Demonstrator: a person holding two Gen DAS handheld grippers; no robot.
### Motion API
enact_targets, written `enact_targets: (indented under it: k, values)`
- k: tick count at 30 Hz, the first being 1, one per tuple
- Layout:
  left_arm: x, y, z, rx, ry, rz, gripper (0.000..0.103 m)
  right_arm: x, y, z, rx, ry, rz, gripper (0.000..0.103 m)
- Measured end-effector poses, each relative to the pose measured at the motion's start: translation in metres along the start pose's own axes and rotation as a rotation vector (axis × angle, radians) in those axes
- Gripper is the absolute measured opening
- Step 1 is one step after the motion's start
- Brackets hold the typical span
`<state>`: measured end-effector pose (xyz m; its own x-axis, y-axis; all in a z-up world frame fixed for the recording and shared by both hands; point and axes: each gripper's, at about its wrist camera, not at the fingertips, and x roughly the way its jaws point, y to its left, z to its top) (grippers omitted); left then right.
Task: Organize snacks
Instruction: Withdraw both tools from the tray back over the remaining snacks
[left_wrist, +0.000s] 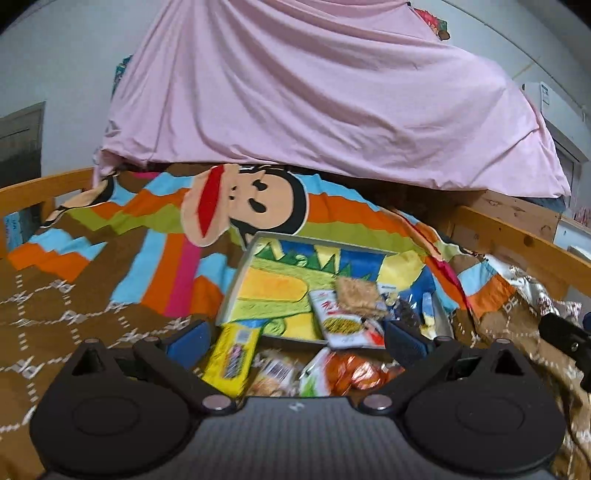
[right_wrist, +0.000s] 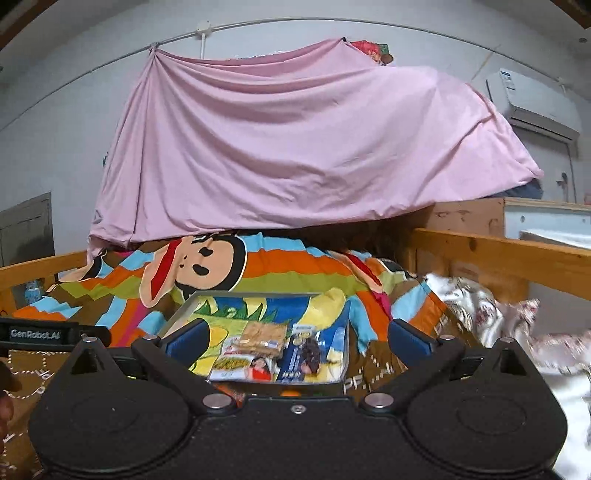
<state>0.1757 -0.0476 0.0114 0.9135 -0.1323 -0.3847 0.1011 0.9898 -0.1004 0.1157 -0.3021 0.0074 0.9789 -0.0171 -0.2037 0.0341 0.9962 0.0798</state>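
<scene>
Both grippers (left_wrist: 295, 338) (right_wrist: 298, 341) gape empty over crinkly snack packets (left_wrist: 341, 323) in a rectangular tray (left_wrist: 231, 284).

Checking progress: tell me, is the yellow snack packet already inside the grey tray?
No, the yellow snack packet lies outside the grey tray, before its near wall.

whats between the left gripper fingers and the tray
In the left wrist view, the yellow snack packet lies between the open left gripper and the tray, overlapping its near rim.
</scene>
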Motion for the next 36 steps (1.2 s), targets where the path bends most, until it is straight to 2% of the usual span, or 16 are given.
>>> enact_targets:
  k: [7, 16, 27, 36]
  values:
    - [-0.029, 0.023, -0.014, -0.005, 0.007, 0.008, 0.103, -0.028, 0.029, -0.019, -0.014, 0.097, 0.023, 0.102]
    - [-0.051, 0.044, -0.033, 0.033, 0.033, -0.017, 0.103, -0.033, 0.052, -0.031, -0.07, 0.184, 0.036, 0.102]
    - [-0.042, 0.06, -0.039, 0.02, 0.067, 0.017, 0.103, -0.014, 0.074, -0.049, -0.143, 0.331, 0.077, 0.102]
    - [-0.033, 0.056, -0.043, 0.062, 0.104, 0.053, 0.103, 0.003, 0.075, -0.058, -0.114, 0.412, 0.117, 0.102]
